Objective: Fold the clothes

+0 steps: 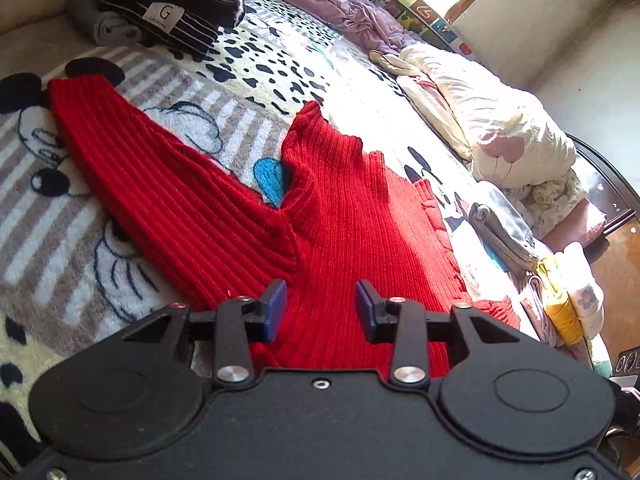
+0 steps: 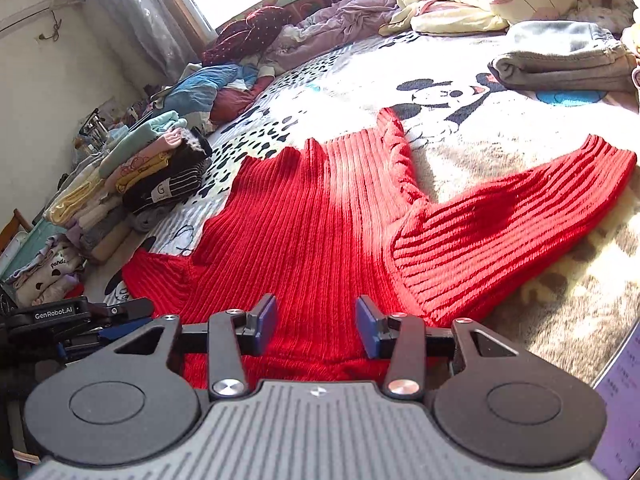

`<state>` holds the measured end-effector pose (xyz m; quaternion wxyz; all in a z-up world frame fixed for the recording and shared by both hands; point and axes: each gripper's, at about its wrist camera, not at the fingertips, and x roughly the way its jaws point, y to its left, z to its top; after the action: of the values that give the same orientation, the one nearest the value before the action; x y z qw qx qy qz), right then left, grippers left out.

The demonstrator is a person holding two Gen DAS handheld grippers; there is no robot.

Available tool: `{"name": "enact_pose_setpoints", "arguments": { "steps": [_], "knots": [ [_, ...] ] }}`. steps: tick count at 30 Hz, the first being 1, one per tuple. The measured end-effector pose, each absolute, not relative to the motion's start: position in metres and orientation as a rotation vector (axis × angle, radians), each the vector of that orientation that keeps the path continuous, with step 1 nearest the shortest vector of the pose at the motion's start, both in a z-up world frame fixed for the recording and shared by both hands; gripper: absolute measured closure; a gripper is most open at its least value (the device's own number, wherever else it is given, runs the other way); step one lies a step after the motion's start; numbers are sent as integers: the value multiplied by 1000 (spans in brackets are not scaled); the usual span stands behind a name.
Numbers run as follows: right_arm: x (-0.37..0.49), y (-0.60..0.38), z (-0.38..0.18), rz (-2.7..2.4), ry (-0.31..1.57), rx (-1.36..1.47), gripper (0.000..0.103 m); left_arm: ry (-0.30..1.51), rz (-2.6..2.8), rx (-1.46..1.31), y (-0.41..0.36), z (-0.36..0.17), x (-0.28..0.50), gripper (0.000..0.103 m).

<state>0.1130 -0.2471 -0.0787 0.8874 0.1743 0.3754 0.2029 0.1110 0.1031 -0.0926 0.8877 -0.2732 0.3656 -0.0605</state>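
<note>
In your left wrist view, your left gripper (image 1: 321, 308) hangs just above the red ribbed sweater (image 1: 340, 208), its blue-padded fingers (image 1: 276, 310) spread apart with nothing between them but the knit below. The sweater lies spread flat on the cartoon-mouse blanket (image 1: 80, 240) that covers the bed, its body running away from the gripper toward the collar end. One sleeve (image 1: 132, 168) stretches out from the sweater's body to the far left, resting flat on the blanket. Beyond that sleeve, at the blanket's far edge, sits a stack of folded clothes (image 1: 172, 12) topped by a black striped piece with a white label. To the right of the sweater, a folded grey garment (image 1: 500, 224) lies near the blanket's edge, and a cream quilt (image 1: 500, 128) is bundled behind it. In your right wrist view, your right gripper (image 2: 316, 322) also hovers low over the sweater (image 2: 304, 220), released, its fingers (image 2: 266, 322) wide apart and empty. From here the sweater's other sleeve (image 2: 512, 220) angles out to the right of the body across the blanket (image 2: 460, 160). Left of the sweater, the same stack of folded clothes (image 2: 140, 172) stands at the blanket's edge, and part of your left gripper (image 2: 80, 320) shows at the sweater's near left corner. Beyond the sleeve, folded grey garments (image 2: 560, 60) rest on the blanket.
</note>
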Motion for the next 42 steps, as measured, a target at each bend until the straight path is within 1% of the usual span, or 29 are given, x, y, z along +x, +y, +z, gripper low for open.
{"name": "enact_pose_setpoints", "arguments": {
  "steps": [3,6,7,8,9,10,11,12,14,15,16,17,22,23,24,25,26,27,28,29,31,32,34,35,36,37,38,42],
  "knots": [
    [154,-249,-74,376,763,319,58,742,-91,-504,107,-94,147,66],
    [200,-246,-75,340,754,277,58,742,-89,-470,112,-104,177,66],
    [212,-244,-78,333,761,267,58,751,-49,-421,114,-110,185,66],
    [224,-242,-81,325,767,256,58,788,38,-332,114,-118,195,69],
    [236,-240,-84,318,773,246,58,807,98,-273,117,-125,203,85],
    [247,-238,-87,311,780,236,57,802,100,-294,124,-127,205,85],
    [254,-239,-88,306,785,237,57,794,74,-353,131,-124,205,84],
    [261,-239,-89,301,790,238,57,773,36,-395,135,-118,206,77],
    [276,-240,-92,291,801,240,56,743,-10,-415,134,-108,214,71],
    [283,-240,-93,285,806,241,53,737,-30,-415,131,-103,222,66],
    [290,-241,-95,280,811,243,52,737,-55,-429,127,-101,232,63],
    [297,-241,-96,275,816,244,52,743,-66,-440,123,-100,242,56],
    [336,-236,-99,267,818,258,52,794,-51,-418,110,-114,295,56],
    [345,-236,-102,262,826,275,52,799,-64,-417,109,-117,302,58],
    [352,-238,-106,260,829,295,52,804,-77,-415,109,-120,309,83],
    [359,-239,-110,277,837,318,53,796,-105,-431,110,-121,313,94],
    [365,-240,-114,295,847,340,57,764,-156,-475,113,-118,315,94],
    [372,-239,-121,331,883,351,82,732,-208,-519,117,-114,316,94],
    [372,-241,-122,325,878,357,95,701,-237,-555,121,-111,317,94],
    [371,-244,-124,317,870,363,95,698,-208,-564,126,-113,321,94],
    [366,-260,-124,257,830,395,95,776,-103,-536,133,-129,335,93],
    [367,-267,-131,238,844,417,95,786,-108,-530,134,-134,337,89],
    [369,-273,-143,237,858,439,96,797,-108,-496,133,-131,337,86],
    [366,-272,-137,232,844,422,93,792,-98,-475,132,-125,335,77],
    [364,-272,-132,227,828,403,77,770,-71,-455,131,-118,331,64],
    [359,-270,-124,219,792,373,62,747,-47,-430,130,-112,325,62],
    [354,-268,-117,211,755,343,60,725,-50,-406,127,-106,319,63],
    [331,-260,-91,261,626,297,60,663,-189,-395,110,-96,300,63]
  ]
}}
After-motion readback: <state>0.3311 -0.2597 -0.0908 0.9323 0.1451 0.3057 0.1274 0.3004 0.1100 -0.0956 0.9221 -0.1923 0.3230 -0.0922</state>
